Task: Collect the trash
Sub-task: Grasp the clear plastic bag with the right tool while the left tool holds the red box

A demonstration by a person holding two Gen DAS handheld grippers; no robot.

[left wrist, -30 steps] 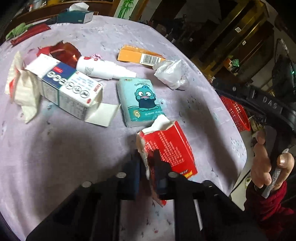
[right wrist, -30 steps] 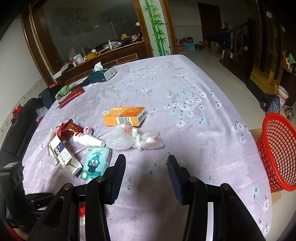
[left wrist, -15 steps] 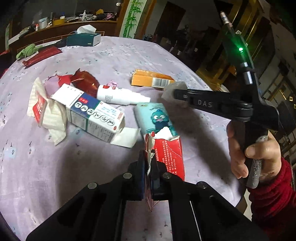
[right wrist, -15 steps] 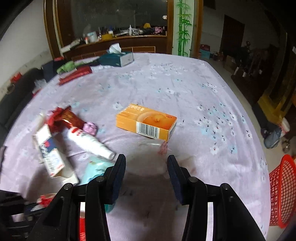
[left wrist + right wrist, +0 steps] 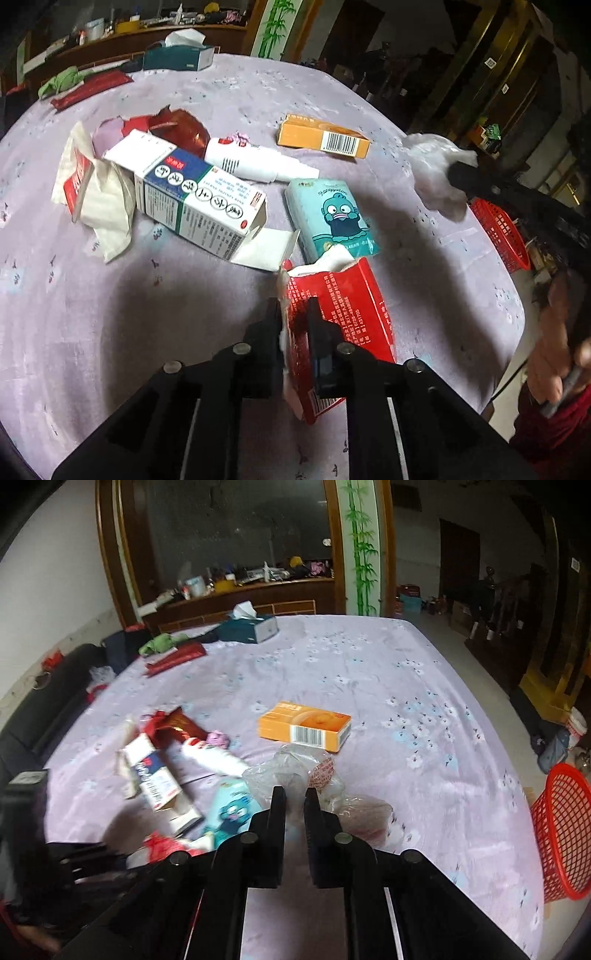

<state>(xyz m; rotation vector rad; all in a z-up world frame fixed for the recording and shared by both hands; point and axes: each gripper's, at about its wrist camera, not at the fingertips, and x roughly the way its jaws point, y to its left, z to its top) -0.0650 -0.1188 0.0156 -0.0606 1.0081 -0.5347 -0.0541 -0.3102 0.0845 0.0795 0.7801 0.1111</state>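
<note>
Lilac flowered tablecloth (image 5: 369,672) | right gripper (image 5: 294,797), wide apart a second ago, now clamped on clear plastic bag (image 5: 295,771), lower centre | left gripper (image 5: 293,310) stays clamped on torn red packet (image 5: 343,295) | red basket (image 5: 565,834) cut off at right edge

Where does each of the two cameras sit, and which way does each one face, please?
Left wrist: on the left gripper, angled down across the table; it shows the gripper shut on a torn red box and a hand at right.
Right wrist: on the right gripper, looking along the table toward a cabinet, shut on a clear plastic bag.
Shared: orange box, red basket.
</note>
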